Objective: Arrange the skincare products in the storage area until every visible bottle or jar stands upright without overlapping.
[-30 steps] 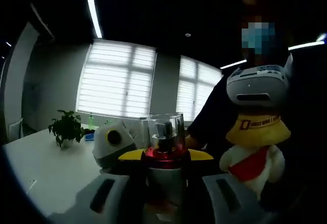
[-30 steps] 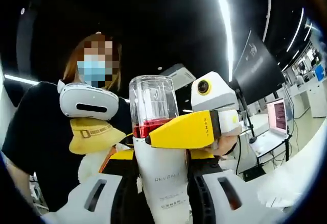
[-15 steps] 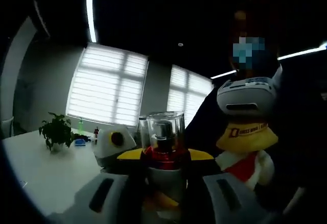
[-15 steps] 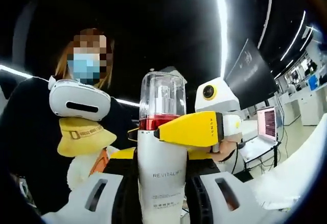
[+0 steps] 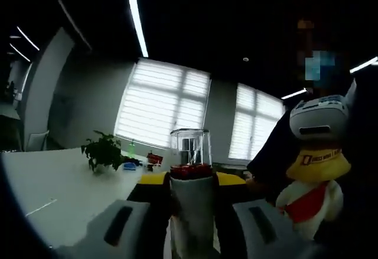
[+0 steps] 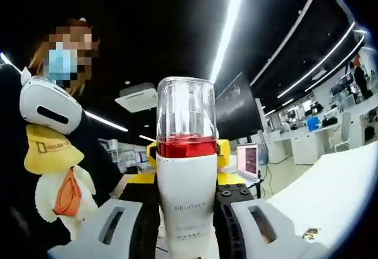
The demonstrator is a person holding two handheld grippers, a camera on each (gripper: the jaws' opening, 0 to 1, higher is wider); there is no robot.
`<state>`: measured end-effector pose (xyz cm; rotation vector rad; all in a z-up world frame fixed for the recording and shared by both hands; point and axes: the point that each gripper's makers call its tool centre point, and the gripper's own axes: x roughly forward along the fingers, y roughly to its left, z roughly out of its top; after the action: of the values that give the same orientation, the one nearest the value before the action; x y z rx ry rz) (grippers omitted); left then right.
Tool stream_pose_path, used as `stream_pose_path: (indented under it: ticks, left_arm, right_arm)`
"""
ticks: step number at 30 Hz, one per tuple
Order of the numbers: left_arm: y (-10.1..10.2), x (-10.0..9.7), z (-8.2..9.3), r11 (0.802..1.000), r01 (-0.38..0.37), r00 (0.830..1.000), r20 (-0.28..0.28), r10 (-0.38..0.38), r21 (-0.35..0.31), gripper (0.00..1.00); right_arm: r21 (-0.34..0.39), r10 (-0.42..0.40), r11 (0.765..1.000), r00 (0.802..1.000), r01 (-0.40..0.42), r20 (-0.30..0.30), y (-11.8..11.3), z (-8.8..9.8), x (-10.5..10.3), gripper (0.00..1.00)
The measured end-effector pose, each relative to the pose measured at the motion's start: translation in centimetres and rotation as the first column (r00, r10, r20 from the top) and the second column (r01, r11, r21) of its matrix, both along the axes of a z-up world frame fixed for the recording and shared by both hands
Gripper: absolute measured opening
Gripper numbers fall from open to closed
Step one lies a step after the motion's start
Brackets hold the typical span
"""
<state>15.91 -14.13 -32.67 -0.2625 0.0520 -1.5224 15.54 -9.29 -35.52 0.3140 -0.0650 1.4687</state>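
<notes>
Bottle (image 6: pixel 186 203): white pump bottle with a red collar (image 6: pixel 186 147) and a clear plastic cap (image 6: pixel 185 110); "REVITALIFT" is printed on the body; it stands upright in the right gripper view, lifted clear of the table and held between both tools.
Bottle, left gripper view (image 5: pixel 192 209): the same white body, red collar and clear cap rise between that tool's own jaws, the pump head showing through the cap.
Right gripper (image 6: pixel 186 223): jaws clenched on the bottle's white body, one black pad on each side, touching it.
Left gripper (image 5: pixel 192 220): jaws closed against the bottle's body from both sides, grasping it.
Left gripper seen from the right gripper view (image 6: pixel 222 153): yellow parts show just behind the red collar on both sides of the bottle.
Right gripper seen from the left gripper view (image 5: pixel 230 179): yellow bar crossing behind the bottle just below the collar.
Person (image 6: pixel 18 147): dark clothing, standing close behind the tools at the left of the right gripper view.
Headset (image 6: pixel 47 102): white, sitting on top of a plush toy (image 6: pixel 56 173) that wears a yellow hat and an orange-red sash, held against the person's chest.
Table (image 5: pixel 53 194): white top, below and left of the bottle in the left gripper view.
Potted plant (image 5: pixel 106 151): green, on the table's far side, well apart from the bottle, with small items just beside it too small to tell.
Laptop (image 6: pixel 247 160): open, screen lit, beyond the bottle to its right.
</notes>
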Motion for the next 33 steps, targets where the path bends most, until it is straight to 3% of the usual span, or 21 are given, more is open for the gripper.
stream_pose_path:
  ticks: [3, 4, 6, 8, 9, 12, 14, 16, 22, 24, 26, 27, 28, 29, 30, 33]
  left_arm:
    - [-0.5, 0.0, 0.2, 1.0, 0.003, 1.0, -0.003, -0.003, -0.003, 0.28]
    - [-0.6, 0.3, 0.1, 1.0, -0.016, 1.0, 0.0, 0.016, 0.006, 0.3]
    - [-0.8, 0.9, -1.0, 0.996, -0.058, 0.998, 0.035, 0.056, 0.062, 0.27]
    - [-0.9, 1.4, -1.7, 0.993, -0.088, 0.995, 0.047, 0.085, 0.078, 0.23]
    - [-0.9, 1.5, -1.6, 0.994, -0.092, 0.995, 0.042, 0.089, 0.064, 0.24]
    - [-0.7, 2.4, -3.5, 0.98, -0.136, 0.99, 0.061, 0.129, 0.145, 0.25]
    - [-0.6, 2.7, -3.7, 0.979, -0.145, 0.989, 0.049, 0.139, 0.141, 0.25]
    - [-0.2, 4.0, -4.1, 0.968, -0.202, 0.978, 0.078, 0.192, 0.149, 0.26]
    - [0.8, 5.1, -4.6, 0.964, -0.222, 0.975, 0.041, 0.218, 0.148, 0.25]
    - [1.2, 5.2, -4.5, 0.97, -0.201, 0.979, 0.014, 0.201, 0.134, 0.25]
    - [1.6, 4.9, -4.0, 0.988, -0.128, 0.991, -0.04, 0.131, 0.081, 0.24]
    - [1.8, 4.4, -3.4, 0.997, -0.079, 0.994, -0.067, 0.081, 0.025, 0.24]
    - [2.1, 4.4, -3.0, 0.998, -0.069, 0.994, -0.083, 0.068, -0.006, 0.24]
    - [2.6, 4.4, -2.3, 0.997, -0.059, 0.998, -0.039, 0.058, -0.045, 0.24]
    - [2.8, 3.8, -2.2, 0.998, -0.015, 0.996, -0.088, 0.01, -0.061, 0.24]
    - [3.6, 2.9, -0.7, 0.988, 0.047, 0.997, -0.061, -0.056, -0.144, 0.24]
  right_arm:
    - [-0.09, -0.035, 0.995, 0.998, 0.04, 0.054, 0.3, -1.5, 0.8, 0.33]
    - [-0.103, -0.047, 0.993, 0.998, 0.051, 0.045, 0.4, -1.9, 1.0, 0.33]
    - [-0.084, -0.048, 0.995, 0.998, 0.051, 0.036, 0.4, -2.0, 1.2, 0.33]
    - [-0.058, -0.055, 0.997, 0.998, 0.056, 0.014, 0.3, -2.0, 1.6, 0.32]
    - [-0.058, -0.055, 0.997, 0.998, 0.056, 0.013, 0.3, -2.1, 1.7, 0.32]
    - [-0.079, -0.075, 0.994, 0.997, 0.076, 0.021, 0.7, -2.6, 2.5, 0.32]
    - [-0.107, -0.084, 0.99, 0.996, 0.088, 0.035, 0.9, -2.9, 2.8, 0.32]
    - [-0.134, -0.094, 0.986, 0.995, 0.099, 0.046, 1.2, -3.3, 3.2, 0.32]
    - [-0.192, -0.116, 0.974, 0.992, 0.123, 0.049, 1.9, -3.8, 4.4, 0.33]
    - [-0.208, -0.092, 0.974, 0.996, 0.093, 0.014, 2.2, -3.9, 4.3, 0.34]
    - [-0.21, -0.083, 0.974, 0.996, 0.088, 0.029, 2.6, -3.5, 4.1, 0.34]
    - [-0.22, -0.038, 0.974, 0.997, 0.052, 0.066, 2.8, -3.3, 3.4, 0.35]
    - [-0.207, -0.047, 0.977, 0.998, 0.056, 0.048, 2.9, -2.6, 3.3, 0.35]
    - [-0.206, -0.019, 0.978, 0.997, 0.034, 0.075, 2.9, -2.3, 3.2, 0.36]
    - [-0.211, 0.02, 0.977, 0.991, 0.008, 0.13, 2.9, -2.0, 2.5, 0.36]
    - [-0.176, 0.056, 0.984, 0.992, -0.035, 0.114, 3.2, -0.8, 1.4, 0.36]
